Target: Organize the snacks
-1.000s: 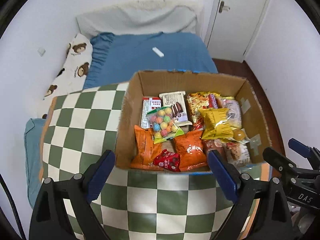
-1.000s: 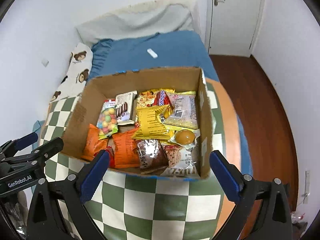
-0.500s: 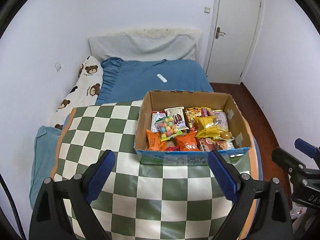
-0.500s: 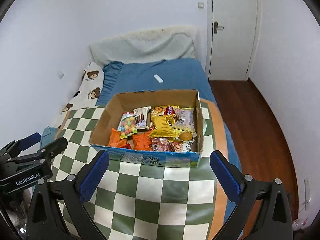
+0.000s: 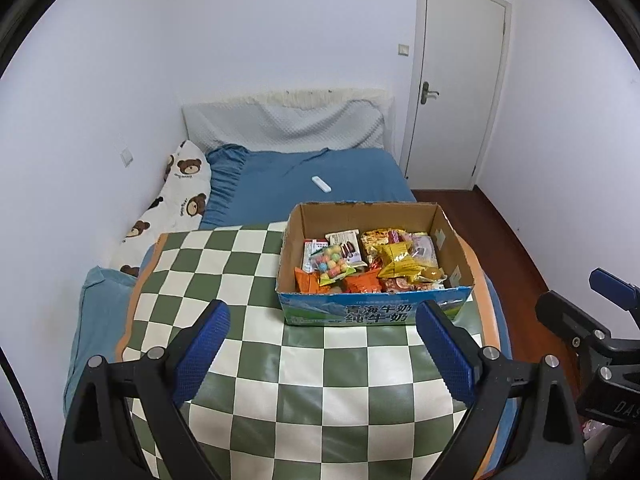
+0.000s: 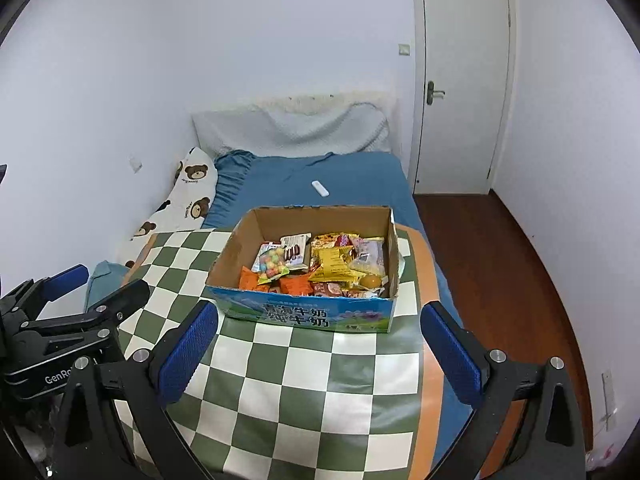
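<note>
Cloth (image 5: 248,280) left of box (image 5: 360,312) clear.

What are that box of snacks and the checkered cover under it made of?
The box looks like corrugated cardboard: brown matte inner walls, raw cut rims, and a glossy blue printed front. The checkered cover seems to be a smooth plastic or oilcloth sheet; it shows a faint sheen, though coated fabric is possible.

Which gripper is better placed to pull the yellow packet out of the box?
Right, probably. The yellow packet lies toward the right side of the box, nearer the right gripper. Both have open, empty jaws; the left gripper sits farther left.
</note>
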Demonstrator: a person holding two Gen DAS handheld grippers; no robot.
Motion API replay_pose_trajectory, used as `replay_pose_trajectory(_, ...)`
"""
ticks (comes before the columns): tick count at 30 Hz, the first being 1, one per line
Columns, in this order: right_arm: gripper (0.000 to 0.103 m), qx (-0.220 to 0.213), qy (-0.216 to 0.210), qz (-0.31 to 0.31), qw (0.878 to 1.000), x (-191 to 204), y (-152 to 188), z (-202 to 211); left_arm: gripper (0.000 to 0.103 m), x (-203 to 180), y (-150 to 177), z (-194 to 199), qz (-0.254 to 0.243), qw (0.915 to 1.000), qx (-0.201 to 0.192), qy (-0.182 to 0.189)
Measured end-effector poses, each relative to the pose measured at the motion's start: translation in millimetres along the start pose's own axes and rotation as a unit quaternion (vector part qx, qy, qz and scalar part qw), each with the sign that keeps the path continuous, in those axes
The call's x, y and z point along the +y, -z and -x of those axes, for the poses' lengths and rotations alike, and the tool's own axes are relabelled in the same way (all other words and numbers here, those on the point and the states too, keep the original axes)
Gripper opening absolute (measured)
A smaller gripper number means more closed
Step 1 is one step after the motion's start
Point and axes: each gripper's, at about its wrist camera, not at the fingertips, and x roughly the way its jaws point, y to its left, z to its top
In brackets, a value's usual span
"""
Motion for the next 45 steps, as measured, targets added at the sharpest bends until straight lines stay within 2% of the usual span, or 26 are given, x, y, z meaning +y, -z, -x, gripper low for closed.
replay_pose_trajectory(3,0.103,-0.012,0.006,0.004,1.000,1,2,8,0.103,0,1,7,0.001,0.9999,-0.010,-0.002)
replay_pose_trajectory(8,0.103,-0.019,0.011,-0.005,1.000,-4,-1,4,0.103,1,0,0,0.004,0.9998,-0.016,-0.012)
replay_pose_trajectory(21,0.103,-0.001,0.042,-0.021,0.999,-22,-4,-67,0.103,0,-5,-65,0.006,0.9992,0.018,-0.036)
replay_pose_trajectory(29,0.103,0.004,0.053,-0.028,0.998,-27,-8,-95,0.103,-1,-10,-95,0.009,0.9988,0.030,-0.038)
replay_pose_trajectory(45,0.103,0.013,0.061,-0.030,0.998,-27,-6,-113,0.103,-1,-13,-108,0.010,0.9983,0.040,-0.040)
